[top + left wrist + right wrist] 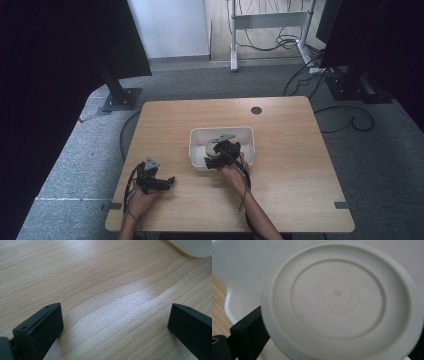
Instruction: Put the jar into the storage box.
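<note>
A round off-white dish (337, 293) with embossed lettering on its flat face sits tilted between the jaws of my right gripper (339, 317); its rim covers the left jaw's tip and reaches the right jaw. From above, this gripper (220, 150) hangs over the near part of a white rectangular bin (220, 129), with the dish (212, 146) just showing under it. My left gripper (167, 181) rests low on the wooden table (290, 165) at the front left. Its jaws stand wide apart over bare wood, left gripper (116, 306) holding nothing.
The bin's rounded corner (195, 247) appears at the top right of the left gripper view. A small dark round hole (256, 110) marks the table's far side. Beyond the table are carpet, black stands (120, 95) and cables.
</note>
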`<action>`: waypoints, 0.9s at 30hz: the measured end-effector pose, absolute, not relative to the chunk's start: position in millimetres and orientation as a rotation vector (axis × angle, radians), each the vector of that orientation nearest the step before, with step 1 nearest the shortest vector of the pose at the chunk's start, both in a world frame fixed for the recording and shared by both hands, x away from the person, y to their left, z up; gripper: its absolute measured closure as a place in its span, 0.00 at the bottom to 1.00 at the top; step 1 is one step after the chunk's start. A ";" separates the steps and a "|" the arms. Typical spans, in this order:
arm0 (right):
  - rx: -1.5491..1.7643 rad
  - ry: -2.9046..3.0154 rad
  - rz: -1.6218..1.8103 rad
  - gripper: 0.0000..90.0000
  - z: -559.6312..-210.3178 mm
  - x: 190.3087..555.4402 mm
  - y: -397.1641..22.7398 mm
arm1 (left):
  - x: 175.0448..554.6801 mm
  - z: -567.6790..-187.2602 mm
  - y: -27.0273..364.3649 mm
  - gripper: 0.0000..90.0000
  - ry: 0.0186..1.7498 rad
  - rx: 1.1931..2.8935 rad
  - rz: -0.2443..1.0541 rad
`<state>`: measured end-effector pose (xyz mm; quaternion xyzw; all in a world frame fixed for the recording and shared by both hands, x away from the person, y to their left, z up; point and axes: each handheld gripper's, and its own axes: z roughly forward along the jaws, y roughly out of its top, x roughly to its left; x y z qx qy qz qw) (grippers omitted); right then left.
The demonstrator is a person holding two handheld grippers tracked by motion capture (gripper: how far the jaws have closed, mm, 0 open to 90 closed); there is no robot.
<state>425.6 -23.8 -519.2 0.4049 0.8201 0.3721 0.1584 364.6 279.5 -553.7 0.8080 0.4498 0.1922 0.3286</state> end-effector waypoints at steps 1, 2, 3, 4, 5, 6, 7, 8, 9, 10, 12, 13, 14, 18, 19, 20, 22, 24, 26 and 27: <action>1.150 2.347 1.062 0.02 -518.2 424.9 -24.1 | 364.7 -553.6 279.6 0.00 1.176 2.116 0.505; 1.146 2.348 1.063 0.02 -517.6 424.4 -24.2 | 364.6 -553.6 279.6 0.00 1.176 2.116 0.505; 1.136 2.349 1.060 0.02 -516.4 423.6 -24.5 | 364.7 -553.6 279.6 0.00 1.176 2.116 0.505; 1.130 2.350 1.057 0.02 -515.3 422.6 -24.7 | 364.7 -553.6 279.6 0.00 1.176 2.116 0.505; 1.121 2.351 1.056 0.02 -514.3 421.8 -25.0 | 364.7 -553.6 279.6 0.00 1.176 2.116 0.505; 1.116 2.352 1.055 0.02 -513.5 420.9 -25.2 | 364.7 -553.6 279.6 0.00 1.176 2.116 0.505; 1.111 2.355 1.050 0.02 -512.9 420.2 -25.7 | 364.7 -553.6 279.6 0.00 1.176 2.116 0.505; 1.108 2.354 1.046 0.02 -512.7 419.4 -26.1 | 364.7 -553.6 279.6 0.00 1.176 2.116 0.505; 1.104 2.357 1.044 0.02 -512.4 418.8 -26.6 | 364.7 -553.6 279.6 0.00 1.176 2.116 0.505; 1.095 2.359 1.041 0.02 -512.1 418.2 -27.4 | 364.6 -553.6 279.6 0.00 1.176 2.116 0.505; 1.086 2.359 1.043 0.02 -511.4 416.8 -28.5 | 364.7 -553.6 279.6 0.00 1.176 2.116 0.505; 1.083 2.361 1.041 0.02 -510.9 416.1 -29.3 | 364.7 -553.6 279.6 0.00 1.176 2.116 0.505; 1.080 2.360 1.042 0.02 -510.6 415.6 -29.8 | 364.7 -553.6 279.6 0.00 1.176 2.116 0.505; 1.060 2.362 1.035 0.02 -507.7 412.5 -33.0 | 364.6 -553.6 279.6 0.00 1.177 2.115 0.504; 1.058 2.361 1.035 0.03 -506.9 411.7 -33.7 | 364.6 -553.6 279.6 0.00 1.177 2.116 0.504; 1.052 2.359 1.034 0.03 -506.1 411.0 -34.6 | 364.6 -553.6 279.6 0.00 1.177 2.116 0.504; 1.045 2.358 1.036 0.03 -504.6 409.4 -36.4 | 364.6 -553.6 279.7 0.00 1.176 2.118 0.504; 1.050 2.353 1.041 0.03 -504.0 408.2 -37.2 | 364.6 -553.6 279.7 0.00 1.176 2.118 0.504; 1.044 2.353 1.038 0.03 -503.0 406.2 -39.3 | 364.6 -553.7 279.5 0.00 1.177 2.115 0.504; 1.042 2.354 1.040 0.03 -502.6 405.4 -39.9 | 364.6 -553.7 279.5 0.00 1.177 2.115 0.504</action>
